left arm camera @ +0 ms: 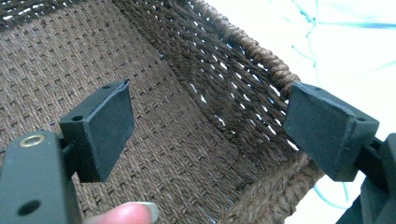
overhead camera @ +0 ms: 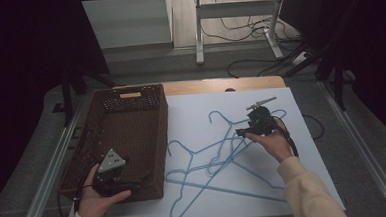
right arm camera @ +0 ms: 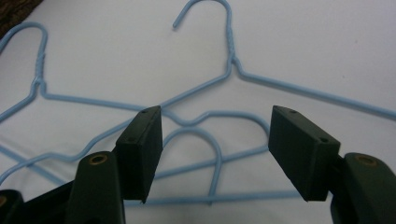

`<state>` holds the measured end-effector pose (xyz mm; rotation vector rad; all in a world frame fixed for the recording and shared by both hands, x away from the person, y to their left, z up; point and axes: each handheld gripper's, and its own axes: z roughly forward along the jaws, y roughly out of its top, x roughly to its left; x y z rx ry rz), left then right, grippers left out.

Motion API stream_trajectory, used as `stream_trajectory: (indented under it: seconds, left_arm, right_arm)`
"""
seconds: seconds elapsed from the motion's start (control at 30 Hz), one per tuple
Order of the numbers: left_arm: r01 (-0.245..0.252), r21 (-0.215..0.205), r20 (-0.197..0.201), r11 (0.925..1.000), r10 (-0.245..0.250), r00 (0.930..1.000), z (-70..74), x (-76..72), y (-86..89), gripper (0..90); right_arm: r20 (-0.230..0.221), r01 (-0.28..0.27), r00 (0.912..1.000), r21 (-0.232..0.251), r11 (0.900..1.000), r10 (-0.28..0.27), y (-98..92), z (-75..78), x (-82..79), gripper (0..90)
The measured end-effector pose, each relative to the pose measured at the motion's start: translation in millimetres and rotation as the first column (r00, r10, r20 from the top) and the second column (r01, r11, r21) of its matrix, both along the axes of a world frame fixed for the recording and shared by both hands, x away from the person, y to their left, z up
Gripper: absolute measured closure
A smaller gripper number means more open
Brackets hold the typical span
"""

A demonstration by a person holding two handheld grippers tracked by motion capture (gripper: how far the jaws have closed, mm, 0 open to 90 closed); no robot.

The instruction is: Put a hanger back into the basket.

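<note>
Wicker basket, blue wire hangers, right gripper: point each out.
wicker basket (overhead camera: 163,140), high view, on its right wall.
blue wire hangers (right arm camera: 230,32), right gripper view, on one hanger's twisted neck.
right gripper (right arm camera: 215,154), right gripper view, midway between its open jaws.

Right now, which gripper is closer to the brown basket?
Left. The left gripper hangs over the brown basket's near corner, jaws open above its woven floor. The right gripper is away over the blue hangers on the white table.
</note>
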<state>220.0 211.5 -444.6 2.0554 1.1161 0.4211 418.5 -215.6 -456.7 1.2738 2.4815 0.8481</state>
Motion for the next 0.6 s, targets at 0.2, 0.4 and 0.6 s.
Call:
stream_trajectory:
  seconds: [0.2, 0.4, 0.6]
  left_arm:
    - [0.002, -0.005, 0.0, 1.0, -0.002, 1.0, -0.1, -0.4, 0.8, 17.0]
    - [-0.007, -0.008, -0.001, 0.9999, 0.007, 1.0, -0.4, 1.4, 3.3, 17.0]
    - [-0.006, -0.005, -0.003, 1.0, 0.006, 1.0, -0.6, 1.3, 3.4, 17.1]
  right_arm:
    - [-0.031, 0.015, 0.9994, -0.023, 1.0, -0.016, 10.9, -5.0, 26.3, 35.8]
    - [-0.051, 0.014, 0.9986, -0.042, 0.999, -0.016, 25.9, -11.5, 46.8, 38.9]
    - [-0.079, 0.006, 0.9968, -0.087, 0.996, -0.013, 42.8, -20.9, 65.1, 45.5]
